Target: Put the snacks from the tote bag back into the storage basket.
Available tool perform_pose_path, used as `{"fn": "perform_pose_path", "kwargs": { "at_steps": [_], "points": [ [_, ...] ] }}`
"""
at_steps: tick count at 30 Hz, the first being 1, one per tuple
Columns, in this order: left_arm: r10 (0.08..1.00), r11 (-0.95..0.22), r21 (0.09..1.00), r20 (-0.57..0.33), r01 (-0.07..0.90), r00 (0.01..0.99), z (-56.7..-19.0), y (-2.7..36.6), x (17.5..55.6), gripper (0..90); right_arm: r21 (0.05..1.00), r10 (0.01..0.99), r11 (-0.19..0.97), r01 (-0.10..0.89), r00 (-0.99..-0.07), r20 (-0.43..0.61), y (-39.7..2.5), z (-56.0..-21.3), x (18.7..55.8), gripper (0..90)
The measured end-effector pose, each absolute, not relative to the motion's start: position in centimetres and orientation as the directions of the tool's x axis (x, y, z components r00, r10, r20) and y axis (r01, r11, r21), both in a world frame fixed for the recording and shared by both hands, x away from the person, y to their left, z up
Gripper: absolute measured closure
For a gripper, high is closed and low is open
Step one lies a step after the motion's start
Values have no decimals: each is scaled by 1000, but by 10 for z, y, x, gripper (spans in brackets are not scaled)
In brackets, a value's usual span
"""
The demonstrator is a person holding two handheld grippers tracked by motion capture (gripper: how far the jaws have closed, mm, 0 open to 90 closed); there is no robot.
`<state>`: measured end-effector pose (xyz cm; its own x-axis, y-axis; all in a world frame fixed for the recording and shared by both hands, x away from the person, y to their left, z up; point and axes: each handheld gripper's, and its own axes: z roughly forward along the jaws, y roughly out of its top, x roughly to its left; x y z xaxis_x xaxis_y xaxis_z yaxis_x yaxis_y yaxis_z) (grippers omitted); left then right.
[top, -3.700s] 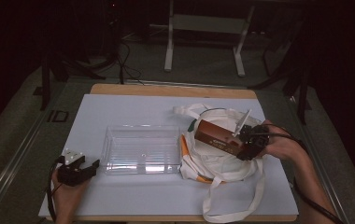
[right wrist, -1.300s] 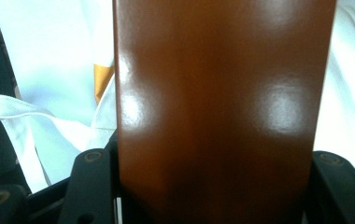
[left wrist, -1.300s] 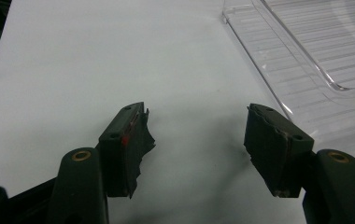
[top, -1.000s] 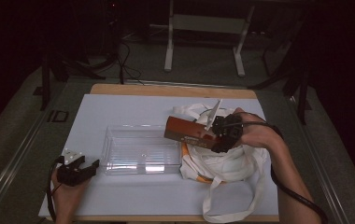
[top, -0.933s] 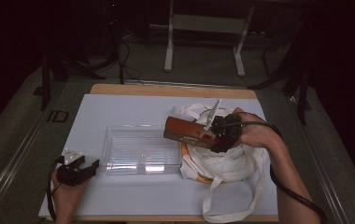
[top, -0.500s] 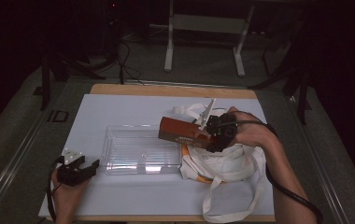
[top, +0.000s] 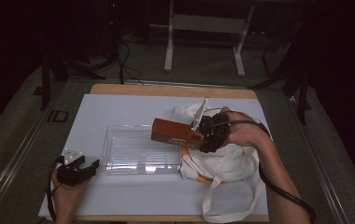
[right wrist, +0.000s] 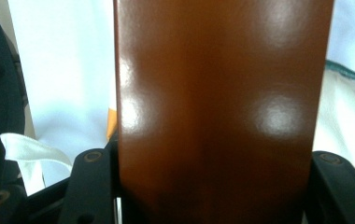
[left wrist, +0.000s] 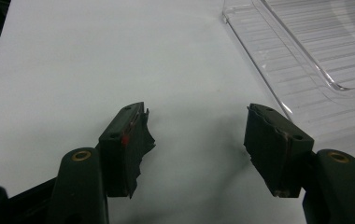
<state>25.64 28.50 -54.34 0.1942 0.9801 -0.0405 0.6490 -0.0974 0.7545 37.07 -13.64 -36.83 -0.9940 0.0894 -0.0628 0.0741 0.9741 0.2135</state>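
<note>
Box [top: 173, 133] label blurred; right gripper [top: 207, 136] clamps it.

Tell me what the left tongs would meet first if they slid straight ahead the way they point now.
Probably the clear plastic tray. The left tongs, open on the white mat, aim toward its near-left corner, though the left gripper view suggests they might only graze its edge.

dim room | lit table [top: 119, 112] | glare on brown box [right wrist: 222, 107]
</note>
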Motion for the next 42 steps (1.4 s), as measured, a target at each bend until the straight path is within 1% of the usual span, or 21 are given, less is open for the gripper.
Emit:
{"fn": "perform_pose_path", "kwargs": {
  "at_steps": [21,42],
  "points": [
    [980,-96,756,-42,648,194,-543,285,256,391,212,46,977,35,-998,-47,-111,-375,367,430],
    [981,-84,766,-48,638,186,-543,286,255,391,202,3,979,-4,-999,-34,-89,-392,365,430]
  ]
}}
